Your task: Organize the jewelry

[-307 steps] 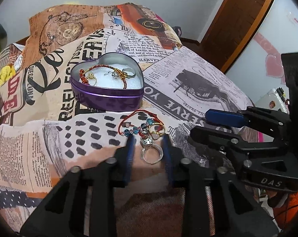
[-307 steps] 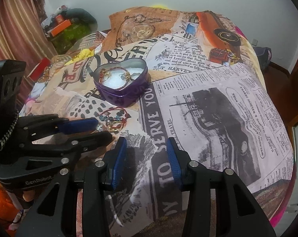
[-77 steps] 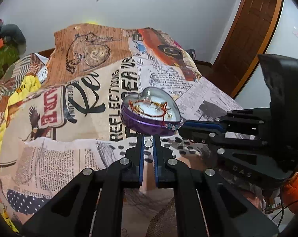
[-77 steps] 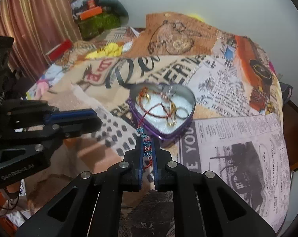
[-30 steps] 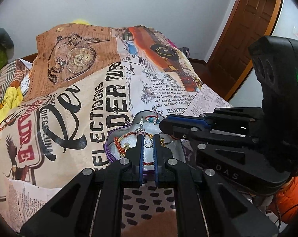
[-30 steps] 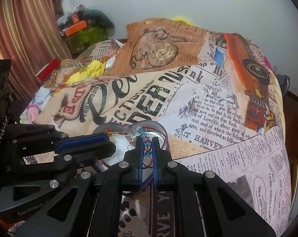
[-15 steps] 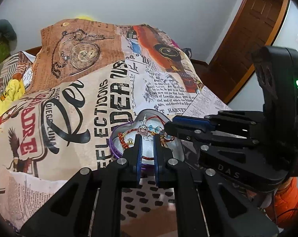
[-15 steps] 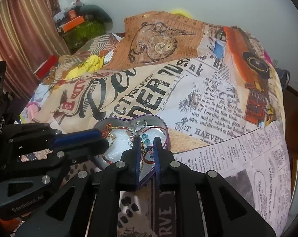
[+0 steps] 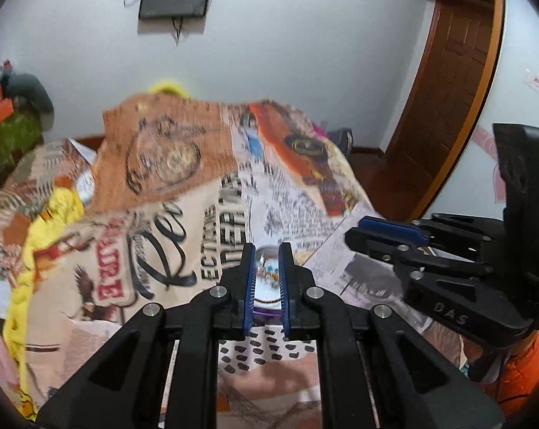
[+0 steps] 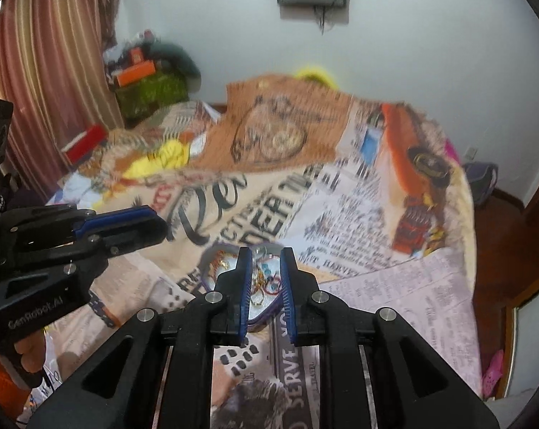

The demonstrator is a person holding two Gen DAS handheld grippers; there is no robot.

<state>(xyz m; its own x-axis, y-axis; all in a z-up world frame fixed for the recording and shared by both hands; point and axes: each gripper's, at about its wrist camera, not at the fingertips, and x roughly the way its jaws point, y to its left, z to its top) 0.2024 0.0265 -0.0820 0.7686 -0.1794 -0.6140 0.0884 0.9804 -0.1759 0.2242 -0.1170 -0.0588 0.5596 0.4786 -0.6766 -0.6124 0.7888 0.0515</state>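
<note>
1. Both of my grippers have let go: a second ago each was pinched shut on a piece over the heart-shaped tin (image 10: 265, 316), the left gripper (image 9: 267, 268) on a ring and the right gripper (image 10: 264, 271) on a beaded bracelet, and now neither has anything between its fingers.
2. I judge both pieces are dropped in, so this pair of items is put away; the bedspread (image 10: 394, 286) near the tin shows no loose jewelry that I can see, though motion blur makes small things hard to rule out.
3. My left gripper is parted a little, its blue pads bare, raised and looking over the tin, touching nothing.
4. My right gripper is likewise slightly apart and empty, hovering above the tin with its tips framing the contents.
5. Jewelry (image 10: 264, 284) lies heaped inside the tin: red cord, blue beads and gold rings on the white lining. From the left view only a sliver of the tin (image 9: 267, 311) shows.
</note>
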